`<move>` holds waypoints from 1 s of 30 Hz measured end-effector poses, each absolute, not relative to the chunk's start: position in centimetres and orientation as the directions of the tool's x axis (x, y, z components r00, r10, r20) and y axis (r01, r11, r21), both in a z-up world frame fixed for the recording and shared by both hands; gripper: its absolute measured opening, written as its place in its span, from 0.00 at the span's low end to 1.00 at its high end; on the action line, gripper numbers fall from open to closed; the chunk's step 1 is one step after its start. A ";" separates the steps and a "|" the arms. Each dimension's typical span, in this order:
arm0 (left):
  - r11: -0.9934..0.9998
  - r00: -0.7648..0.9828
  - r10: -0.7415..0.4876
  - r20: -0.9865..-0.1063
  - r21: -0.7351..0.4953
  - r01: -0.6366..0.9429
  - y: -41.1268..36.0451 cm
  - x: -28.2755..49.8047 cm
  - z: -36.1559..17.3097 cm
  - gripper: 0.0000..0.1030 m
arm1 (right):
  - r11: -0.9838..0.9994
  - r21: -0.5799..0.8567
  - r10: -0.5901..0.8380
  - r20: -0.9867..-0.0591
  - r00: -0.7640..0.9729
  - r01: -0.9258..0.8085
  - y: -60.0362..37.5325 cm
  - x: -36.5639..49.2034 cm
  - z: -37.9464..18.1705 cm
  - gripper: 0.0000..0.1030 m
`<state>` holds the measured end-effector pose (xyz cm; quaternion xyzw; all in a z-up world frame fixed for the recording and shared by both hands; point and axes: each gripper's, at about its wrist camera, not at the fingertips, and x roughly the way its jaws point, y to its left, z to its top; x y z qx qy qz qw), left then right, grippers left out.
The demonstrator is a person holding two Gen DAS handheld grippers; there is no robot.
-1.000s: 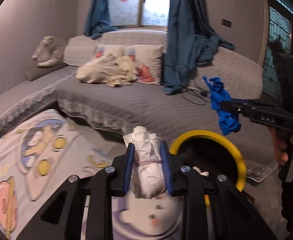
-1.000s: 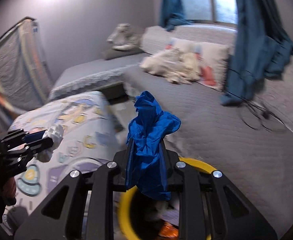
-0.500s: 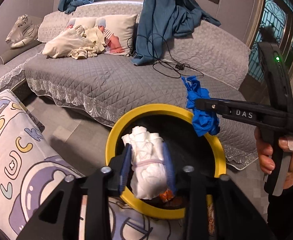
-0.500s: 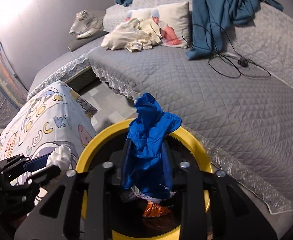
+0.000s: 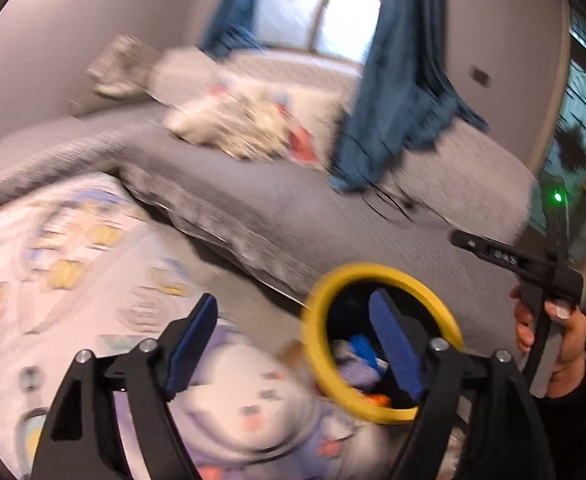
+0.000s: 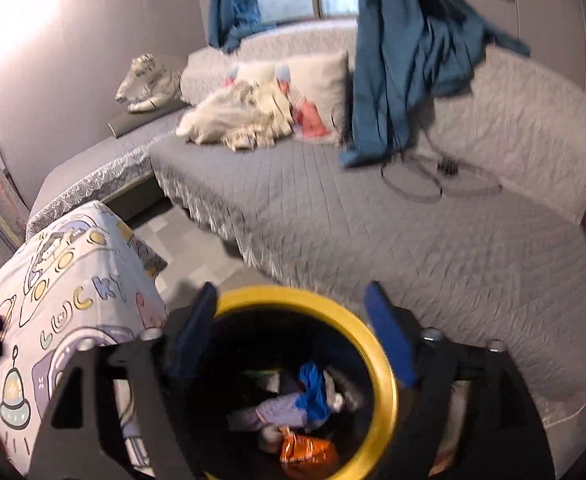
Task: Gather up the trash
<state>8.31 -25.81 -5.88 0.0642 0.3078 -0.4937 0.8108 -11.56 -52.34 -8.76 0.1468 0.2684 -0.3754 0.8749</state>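
The left gripper, black-framed with blue pads, fills the lower part of its own view, its two fingers angled toward 11 and 1 o'clock; the jaws have just been opening and stand wide with nothing between them. The right gripper, of the same build, points downward, its jaws likewise just opened and empty. In the left view, at 3 o'clock, the person's right hand wraps the black handle, a dark sleeve below.

"LUCKY" in coloured letters on the cartoon-print cloth
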 end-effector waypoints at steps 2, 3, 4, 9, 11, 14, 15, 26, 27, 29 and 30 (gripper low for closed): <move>0.577 0.430 -0.744 -0.512 -0.168 0.799 -21.6 8.5 -4.6 0.84 | 0.703 0.029 -0.595 -0.523 0.610 0.711 -49.4 -10.2 -7.7 0.85; 0.627 0.496 -0.722 -0.482 -0.154 0.764 -19.1 8.4 -4.0 0.88 | 0.714 0.019 -0.605 -0.486 0.631 0.700 -47.8 -9.6 -7.2 0.87; 0.658 0.537 -0.706 -0.463 -0.148 0.738 -17.4 8.3 -3.5 0.90 | 0.727 0.011 -0.609 -0.452 0.652 0.687 -46.3 -9.0 -6.8 0.90; 0.809 0.734 -0.567 -0.374 -0.085 0.581 -9.0 6.6 -1.7 0.92 | 0.810 0.032 -0.541 -0.342 0.768 0.585 -39.0 -7.2 -5.6 0.92; 0.854 0.786 -0.505 -0.356 -0.076 0.515 -6.6 6.0 -1.2 0.92 | 0.830 0.041 -0.519 -0.309 0.797 0.556 -36.3 -7.1 -5.2 0.92; 0.911 0.852 -0.408 -0.329 -0.078 0.406 -2.9 4.5 -1.2 0.92 | 0.866 0.057 -0.467 -0.257 0.846 0.496 -32.4 -7.3 -5.1 0.92; 0.929 0.873 -0.368 -0.322 -0.076 0.363 -1.8 3.8 -1.4 0.92 | 0.880 0.048 -0.445 -0.257 0.858 0.472 -31.2 -7.3 -5.2 0.92; 0.991 0.958 -0.135 -0.251 -0.039 0.129 2.2 -2.1 -2.0 0.92 | 0.888 0.002 -0.450 -0.202 0.870 0.460 -23.6 -9.3 -7.4 0.92; 0.990 0.959 -0.140 -0.247 -0.048 0.132 2.4 -2.4 -1.9 0.92 | 0.889 -0.001 -0.447 -0.212 0.869 0.457 -23.4 -9.3 -7.6 0.92; 0.989 0.961 -0.144 -0.237 -0.052 0.135 2.4 -2.9 -1.7 0.92 | 0.889 -0.012 -0.448 -0.226 0.865 0.458 -23.0 -9.3 -8.1 0.92; 0.990 0.964 -0.138 -0.228 -0.052 0.129 2.5 -3.2 -1.6 0.92 | 0.888 -0.014 -0.449 -0.235 0.862 0.459 -22.9 -9.3 -8.3 0.92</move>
